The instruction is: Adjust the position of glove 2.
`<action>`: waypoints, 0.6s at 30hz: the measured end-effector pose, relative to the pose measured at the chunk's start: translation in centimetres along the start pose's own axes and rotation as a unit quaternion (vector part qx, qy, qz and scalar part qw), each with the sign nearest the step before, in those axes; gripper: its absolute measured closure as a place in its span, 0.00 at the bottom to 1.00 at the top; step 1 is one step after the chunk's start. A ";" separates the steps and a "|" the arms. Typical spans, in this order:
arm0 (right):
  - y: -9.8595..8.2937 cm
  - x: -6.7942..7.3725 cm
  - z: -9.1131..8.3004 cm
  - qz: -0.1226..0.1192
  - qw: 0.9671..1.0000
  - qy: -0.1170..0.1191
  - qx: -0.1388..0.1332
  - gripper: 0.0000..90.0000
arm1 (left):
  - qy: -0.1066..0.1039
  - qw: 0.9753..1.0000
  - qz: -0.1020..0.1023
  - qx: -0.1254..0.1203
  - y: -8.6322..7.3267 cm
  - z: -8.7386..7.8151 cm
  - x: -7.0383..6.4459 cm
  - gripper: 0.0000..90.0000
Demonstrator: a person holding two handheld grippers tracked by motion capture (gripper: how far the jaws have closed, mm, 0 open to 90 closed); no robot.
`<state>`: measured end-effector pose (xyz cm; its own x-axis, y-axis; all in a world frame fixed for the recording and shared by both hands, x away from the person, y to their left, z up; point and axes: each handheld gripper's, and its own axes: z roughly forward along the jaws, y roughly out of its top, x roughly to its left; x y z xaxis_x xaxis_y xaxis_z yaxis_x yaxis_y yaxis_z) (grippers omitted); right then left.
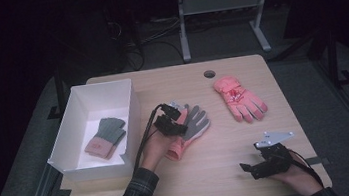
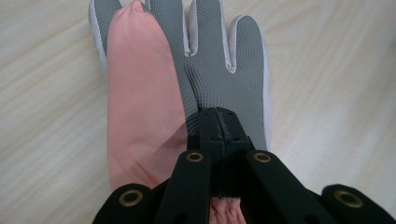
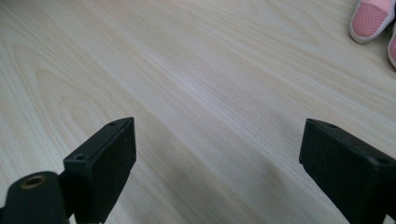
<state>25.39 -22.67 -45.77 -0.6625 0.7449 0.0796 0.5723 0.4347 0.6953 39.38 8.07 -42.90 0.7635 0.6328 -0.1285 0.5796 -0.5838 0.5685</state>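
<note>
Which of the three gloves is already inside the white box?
The grey knitted glove with the pinkish cuff; the other two gloves lie out on the table.

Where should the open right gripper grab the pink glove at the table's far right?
Probably the cuff. The pink glove lies flat, cuff toward the far edge near the hole, fingers pointing at the near right. The cuff looks the thickest part, so it should pinch easily. Bring the right gripper in from the far side, jaws straddling the cuff's width, then lift.
</note>
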 end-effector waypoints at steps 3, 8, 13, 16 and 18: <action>0.0 0.1 0.0 -0.001 1.000 0.000 0.000 0.12 | -0.014 1.000 0.009 0.003 -0.2 0.0 -0.8 1.00; 0.0 0.1 0.0 0.002 1.000 0.000 0.002 0.12 | -0.043 0.999 0.018 0.004 -0.5 0.1 -2.2 1.00; 0.0 0.1 0.0 0.001 1.000 0.000 0.003 0.12 | -0.064 0.997 0.034 0.012 -0.5 0.2 -3.8 1.00; 0.0 0.1 0.0 0.002 1.000 0.000 0.003 0.12 | -0.073 0.996 0.044 0.014 -0.5 0.3 -4.6 1.00; 0.0 0.1 0.0 0.001 1.000 -0.001 0.003 0.12 | -0.080 0.995 0.049 0.014 -0.5 0.5 -5.3 1.00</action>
<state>25.30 -22.56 -45.77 -0.6607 0.7464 0.0798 0.5762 0.4362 0.6912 35.16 4.76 -42.89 0.8515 0.4835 -0.2027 0.5055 -0.6544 0.5624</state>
